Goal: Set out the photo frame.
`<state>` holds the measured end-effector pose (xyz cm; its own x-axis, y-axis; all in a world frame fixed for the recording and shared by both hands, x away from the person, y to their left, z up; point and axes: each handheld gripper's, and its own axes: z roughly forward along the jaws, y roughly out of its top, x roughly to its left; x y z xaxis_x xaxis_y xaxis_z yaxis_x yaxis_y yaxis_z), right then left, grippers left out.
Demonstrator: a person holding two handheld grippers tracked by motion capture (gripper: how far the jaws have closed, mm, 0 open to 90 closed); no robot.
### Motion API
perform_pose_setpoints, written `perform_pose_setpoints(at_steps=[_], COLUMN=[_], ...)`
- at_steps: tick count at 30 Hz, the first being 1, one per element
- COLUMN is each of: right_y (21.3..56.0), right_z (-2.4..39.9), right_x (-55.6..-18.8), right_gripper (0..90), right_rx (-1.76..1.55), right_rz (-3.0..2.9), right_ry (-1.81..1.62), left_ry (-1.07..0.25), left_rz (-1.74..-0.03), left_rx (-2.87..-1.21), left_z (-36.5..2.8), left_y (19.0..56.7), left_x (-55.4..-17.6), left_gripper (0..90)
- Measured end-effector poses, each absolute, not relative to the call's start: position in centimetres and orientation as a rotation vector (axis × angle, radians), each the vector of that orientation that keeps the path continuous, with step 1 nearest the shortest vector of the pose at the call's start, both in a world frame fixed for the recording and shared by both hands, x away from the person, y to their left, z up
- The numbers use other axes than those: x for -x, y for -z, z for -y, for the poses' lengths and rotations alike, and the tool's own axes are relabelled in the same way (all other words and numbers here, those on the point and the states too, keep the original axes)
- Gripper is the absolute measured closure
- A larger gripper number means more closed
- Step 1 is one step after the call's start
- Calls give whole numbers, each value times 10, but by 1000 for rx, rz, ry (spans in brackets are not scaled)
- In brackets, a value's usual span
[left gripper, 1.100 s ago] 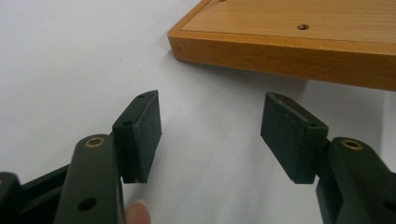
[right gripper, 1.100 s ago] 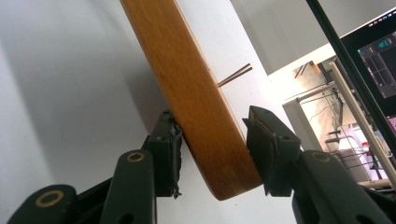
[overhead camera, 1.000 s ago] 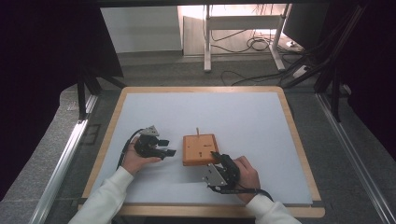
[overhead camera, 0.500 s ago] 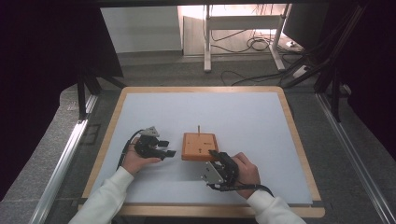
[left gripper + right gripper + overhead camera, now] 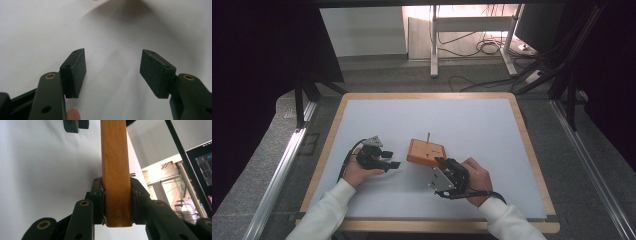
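The wooden block (image 5: 426, 152), with a thin pin standing on its top, sits near the middle of the desk (image 5: 492, 125). Its near edge is clamped between the pads of the right hand-held gripper (image 5: 443, 163), whose jaws have just been closing. The grasp step appears to be done; a steady lift is judged next. The left hand-held gripper (image 5: 395, 164) is held wide open and empty, just beside the block. No containers are seen.

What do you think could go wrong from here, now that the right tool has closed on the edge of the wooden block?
1. The right tool grips the wooden block only at its near edge, having just been closing on it; lifted from there, the block might tilt or slip out.
2. A thin pin stands up from the block's top; a tilt could knock or bend it.
3. The left tool is open over bare white mat, apart from the block, so nothing steadies the far side.
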<state>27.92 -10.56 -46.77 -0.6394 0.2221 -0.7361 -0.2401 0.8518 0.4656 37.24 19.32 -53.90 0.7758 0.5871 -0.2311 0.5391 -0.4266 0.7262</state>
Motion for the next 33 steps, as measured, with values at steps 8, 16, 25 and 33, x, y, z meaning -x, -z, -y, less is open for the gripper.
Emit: perform_pose_setpoints(at_steps=[8, 16, 25, 33], right_y=[457, 443, 428, 420], right_z=[104, 108, 117, 109], right_x=[-282, -276, -284, -301], right_gripper=[693, 694, 683, 635], right_rx=[33, 13, -60, -91], right_rz=[-2204, -2270, -2334, -2355], right_ry=[-693, -776, -847, -864], left_ry=[-73, -76, -78, -78], left_rz=[-838, -837, -835, -833], left_rx=[-2118, -2116, -2120, -2120], left_z=[-193, -194, -193, -193], left_y=[539, 539, 539, 539], left_x=[-373, -372, -372, -372], left_gripper=[378, 379, 379, 378])
